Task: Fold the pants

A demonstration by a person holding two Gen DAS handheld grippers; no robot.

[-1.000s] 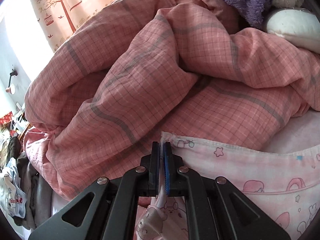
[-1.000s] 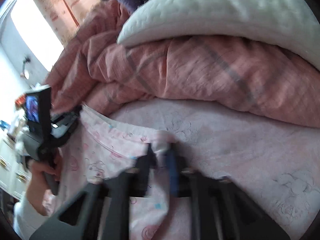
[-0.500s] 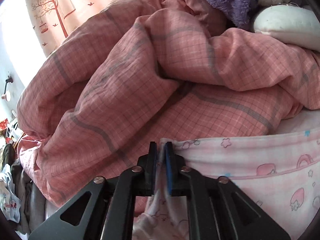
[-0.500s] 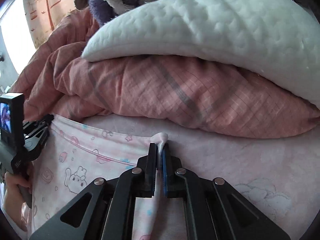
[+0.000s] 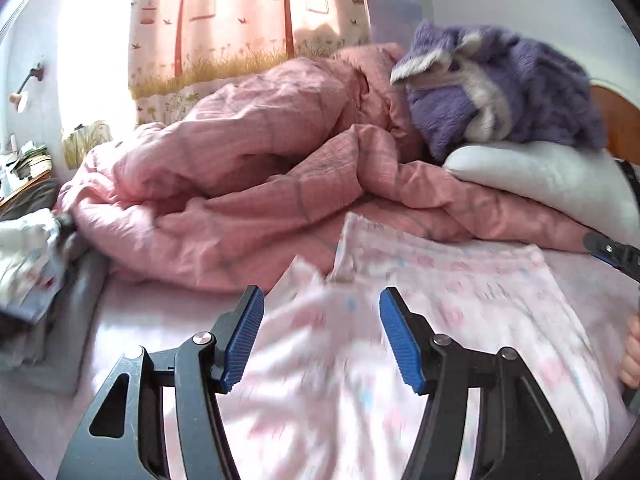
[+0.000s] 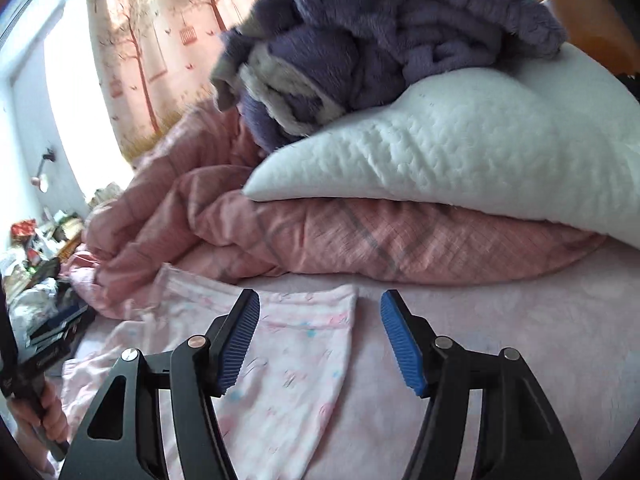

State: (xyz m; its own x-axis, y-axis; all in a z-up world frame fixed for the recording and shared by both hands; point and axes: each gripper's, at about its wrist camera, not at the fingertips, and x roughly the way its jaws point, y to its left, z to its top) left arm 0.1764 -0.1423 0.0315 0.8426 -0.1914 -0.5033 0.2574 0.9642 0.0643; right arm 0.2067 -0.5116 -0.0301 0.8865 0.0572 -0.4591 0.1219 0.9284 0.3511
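The pink printed pants (image 5: 440, 300) lie spread flat on the pink bed sheet (image 6: 500, 312), their top edge close to the pink checked duvet. They also show in the right wrist view (image 6: 288, 344). My left gripper (image 5: 322, 332) is open and empty, held above the pants. My right gripper (image 6: 320, 336) is open and empty above the pants' right edge. The tip of the right gripper (image 5: 612, 250) shows at the right edge of the left wrist view.
A rumpled pink checked duvet (image 5: 248, 200) lies behind the pants. A white pillow (image 6: 460, 152) rests on it with a purple plush blanket (image 6: 380, 40) on top. Piled clothes (image 5: 32, 264) sit at the bed's left side. A tree-print curtain (image 5: 240, 20) hangs behind.
Both grippers held the pants' top edge shut. Both have now opened, let the pants drop onto the bed, and pulled back and up.
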